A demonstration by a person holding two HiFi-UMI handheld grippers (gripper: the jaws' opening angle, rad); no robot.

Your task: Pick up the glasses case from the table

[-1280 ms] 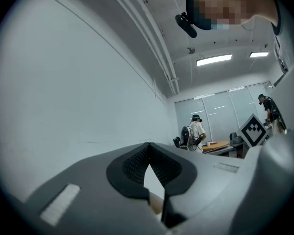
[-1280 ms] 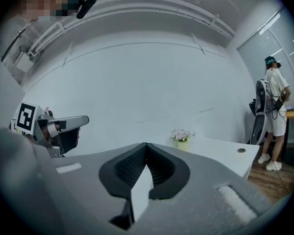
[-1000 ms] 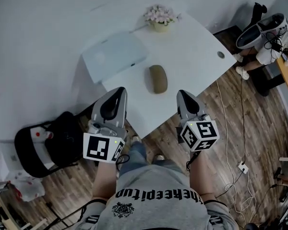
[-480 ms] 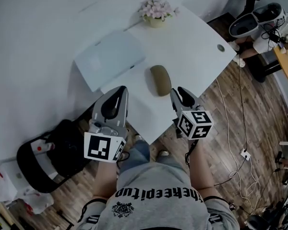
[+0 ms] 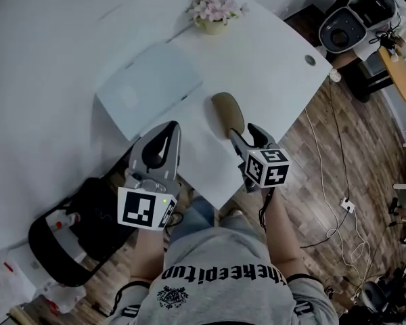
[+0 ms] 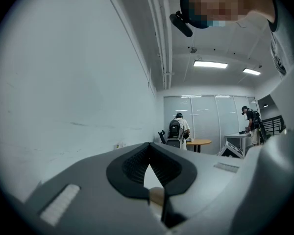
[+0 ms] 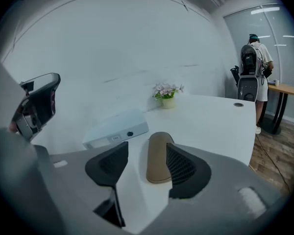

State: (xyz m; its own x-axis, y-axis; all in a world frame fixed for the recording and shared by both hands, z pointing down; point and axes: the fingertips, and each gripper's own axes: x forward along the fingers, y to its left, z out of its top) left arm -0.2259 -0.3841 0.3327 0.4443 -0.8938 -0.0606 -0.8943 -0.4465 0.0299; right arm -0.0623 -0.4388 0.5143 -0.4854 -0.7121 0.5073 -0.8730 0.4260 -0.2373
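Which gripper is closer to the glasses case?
The right gripper: its jaws, just opening, have the glasses case's near end between them; the left gripper hangs back.

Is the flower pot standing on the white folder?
No, the flower pot stands on the bare table, apart from the white folder.

This looks like an office: a broad white desk (image 5: pixel 271 80) with a round cable hole (image 5: pixel 310 60) carries a white ring binder (image 5: pixel 149 90) and a small pot of flowers (image 5: pixel 213 12), and it stands on a wood-plank floor (image 5: pixel 355 147) where a power strip (image 5: pixel 347 206) and loose cords lie. Further back there are a glass partition (image 6: pixel 206 116), flat ceiling light panels (image 6: pixel 210 64) and a round wooden table (image 6: pixel 198 142). A person with a backpack (image 7: pixel 252 58) stands beside that table.
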